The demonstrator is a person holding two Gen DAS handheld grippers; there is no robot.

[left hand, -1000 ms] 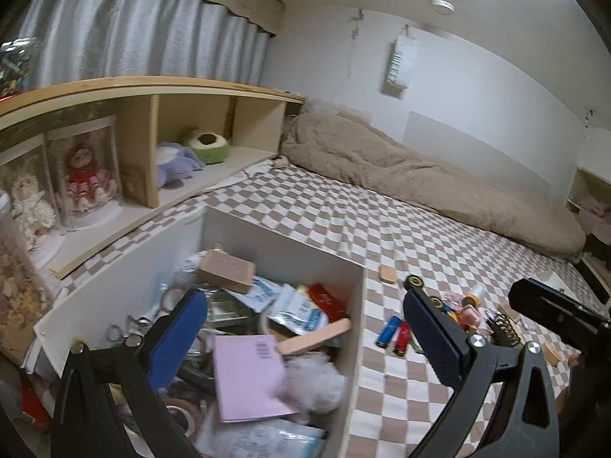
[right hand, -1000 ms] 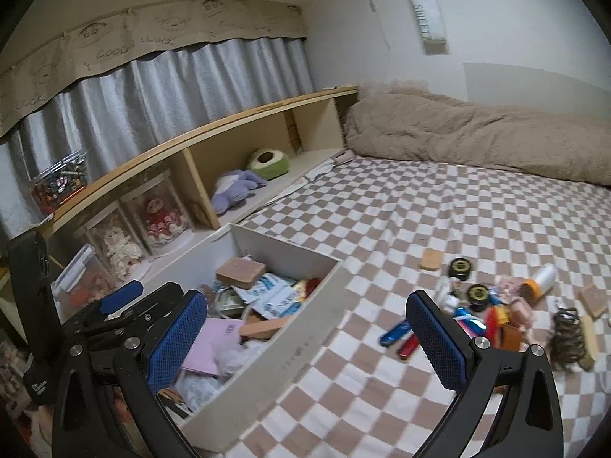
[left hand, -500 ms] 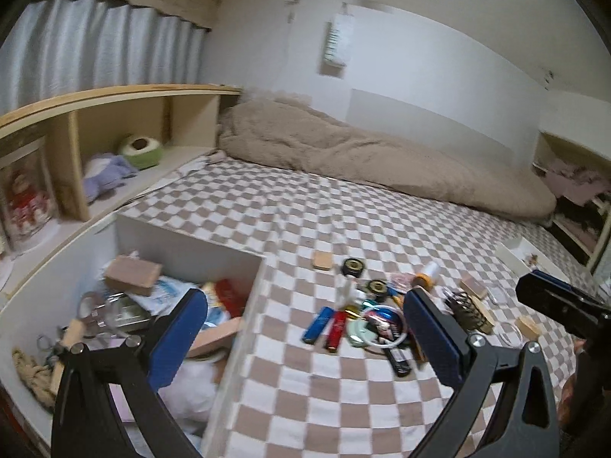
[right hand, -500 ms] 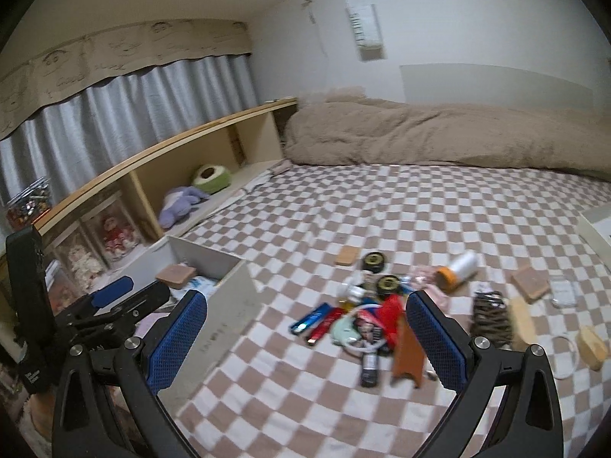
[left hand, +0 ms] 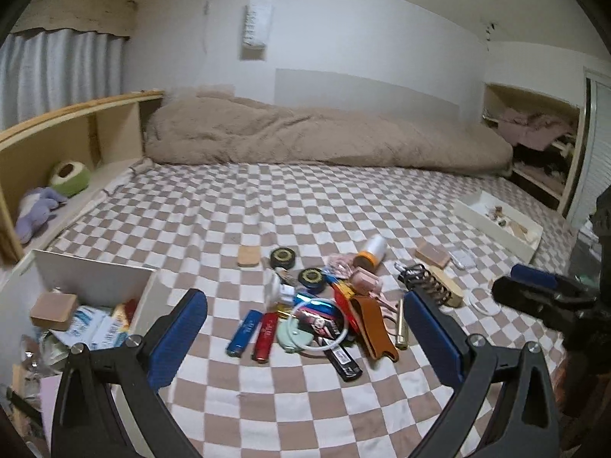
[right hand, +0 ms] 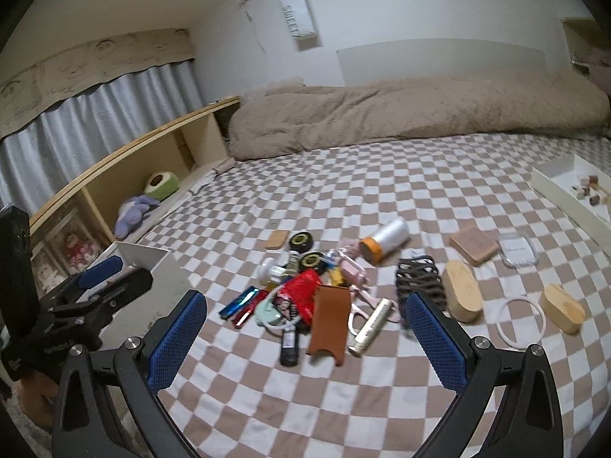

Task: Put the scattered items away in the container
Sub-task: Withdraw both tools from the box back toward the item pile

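Left wrist view: a second ago this camera looked down into the box (left hand: pixel 95 286); now it has swung away, so the box sits at 9 o'clock and the pile (left hand: pixel 317 305) on the checked bedspread (left hand: pixel 305 400) lies dead ahead, at 12. The left gripper (left hand: pixel 305 339) is spread wide with nothing between its pads, which suggests a drop-off is finished and a new pick is starting. The right wrist view has turned the same way: the box, central a second ago, is now only a corner at 9 o'clock behind the left tool, and the pile fills the middle. The right gripper (right hand: pixel 305 339) also stands wide open and empty.

Much remains scattered: the blue lighter (left hand: pixel 244 327) and red lighter (left hand: pixel 266 330) side by side at the pile's near-left edge, the brown leather sleeve (right hand: pixel 329 318), the white bottle (right hand: pixel 385 245) beyond it, wooden blocks and a white ring (right hand: pixel 520 318) out at 2 o'clock. The lighters look the nearest candidates for the left side.
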